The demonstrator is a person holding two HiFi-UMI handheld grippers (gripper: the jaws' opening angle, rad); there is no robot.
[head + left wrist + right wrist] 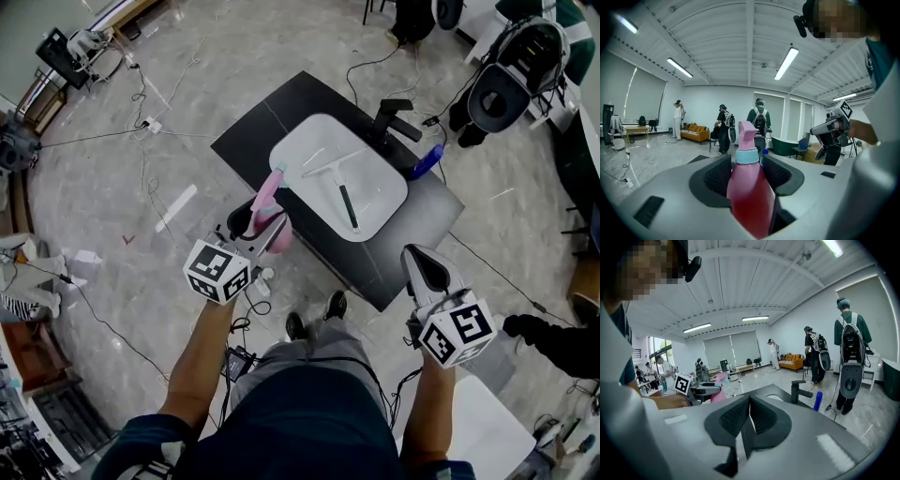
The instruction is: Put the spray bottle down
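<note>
A pink spray bottle (270,208) with a pale blue collar stands upright between the jaws of my left gripper (255,223), which is shut on its body. In the left gripper view the bottle (749,187) fills the gap between the black pads. It hangs over the near-left edge of a black counter (272,112). My right gripper (424,258) hovers off the counter's near-right corner, shut with nothing in it; its pads meet in the right gripper view (749,414).
A white sink basin (370,211) is set into the counter, with a squeegee (343,199) lying in it. A black faucet (392,120) and a blue bottle (427,161) stand behind it. Cables cross the floor. Several people stand in the room.
</note>
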